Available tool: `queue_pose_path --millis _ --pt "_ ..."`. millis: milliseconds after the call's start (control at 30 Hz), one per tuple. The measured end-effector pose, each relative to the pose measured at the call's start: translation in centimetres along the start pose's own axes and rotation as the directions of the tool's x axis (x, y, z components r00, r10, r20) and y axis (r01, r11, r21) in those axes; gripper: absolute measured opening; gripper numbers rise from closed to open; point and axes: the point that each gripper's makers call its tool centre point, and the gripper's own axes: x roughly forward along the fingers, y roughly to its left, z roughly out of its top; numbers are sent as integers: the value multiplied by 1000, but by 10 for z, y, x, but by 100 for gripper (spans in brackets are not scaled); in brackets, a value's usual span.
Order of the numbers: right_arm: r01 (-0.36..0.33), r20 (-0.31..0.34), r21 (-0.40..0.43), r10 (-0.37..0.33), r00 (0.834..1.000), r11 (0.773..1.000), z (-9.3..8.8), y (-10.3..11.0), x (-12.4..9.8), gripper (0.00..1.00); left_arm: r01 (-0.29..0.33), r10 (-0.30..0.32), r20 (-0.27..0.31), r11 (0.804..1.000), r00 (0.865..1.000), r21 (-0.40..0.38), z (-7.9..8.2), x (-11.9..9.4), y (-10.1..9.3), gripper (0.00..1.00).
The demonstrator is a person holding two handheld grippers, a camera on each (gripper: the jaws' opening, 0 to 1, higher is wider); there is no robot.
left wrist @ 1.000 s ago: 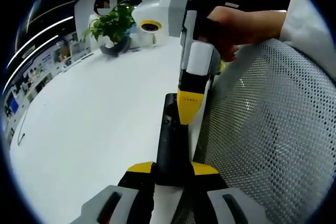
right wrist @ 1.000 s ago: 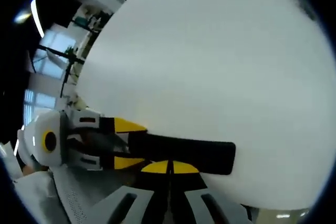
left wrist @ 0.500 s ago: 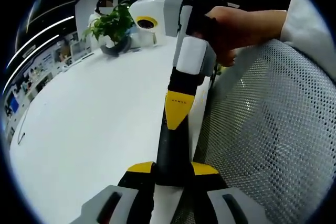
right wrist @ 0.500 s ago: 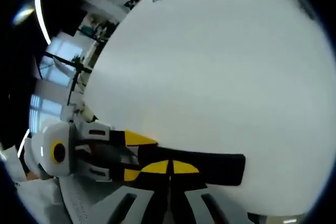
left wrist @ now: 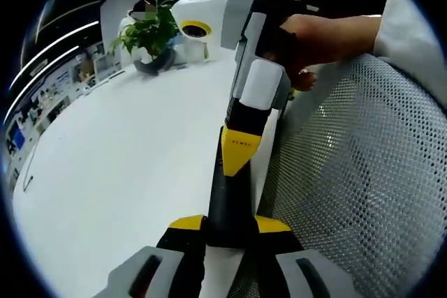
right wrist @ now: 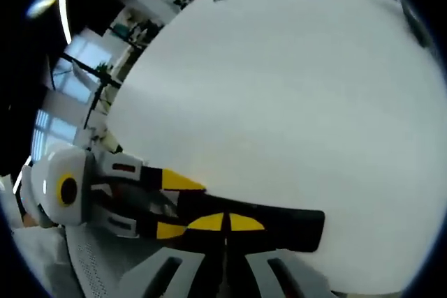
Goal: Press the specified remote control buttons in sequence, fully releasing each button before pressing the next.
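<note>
A black remote (left wrist: 227, 200) lies at the near edge of the white table (left wrist: 126, 158), and my left gripper (left wrist: 230, 222) is shut on its near end with a yellow jaw on each side. From the upper right, a hand (left wrist: 328, 33) holds my right gripper (left wrist: 239, 150), whose yellow tip rests on top of the remote. In the right gripper view the remote (right wrist: 286, 218) runs crosswise. My right gripper (right wrist: 225, 222) has its jaws shut together down on it. The left gripper (right wrist: 174, 205) clamps the remote's left end.
A potted plant (left wrist: 150, 36) stands at the table's far side. A thin cable (left wrist: 26, 179) lies far left on the table. A grey mesh chair back (left wrist: 356, 172) is right beside the table edge, close to both grippers.
The right gripper's tip has shifted from beside the remote onto its top face, covering the buttons that showed a second ago. The left gripper and remote have stayed put.
</note>
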Motion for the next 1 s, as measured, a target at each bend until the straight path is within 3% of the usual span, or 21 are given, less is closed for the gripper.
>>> queue_pose_path --millis 233,333,500,667,1000 --pt "-17 -1 28 17 1000 999 0 0 0 0 0 0 -1 1000 1000 1 0 0 0 25" --pt "-55 -17 103 57 998 993 0 0 -1 0 0 0 -2 1000 1000 1 0 0 0 25" --pt "-47 -20 89 49 999 995 0 1 -1 0 -1 1 -3 1000 1000 0 0 0 0 25" --pt "-86 -9 61 87 996 994 3 12 -1 0 -1 1 -4 1000 1000 0 0 0 0 25" --pt "-53 -48 2 53 997 999 -4 13 4 0 -1 1 -7 1000 1000 2 0 0 0 25"
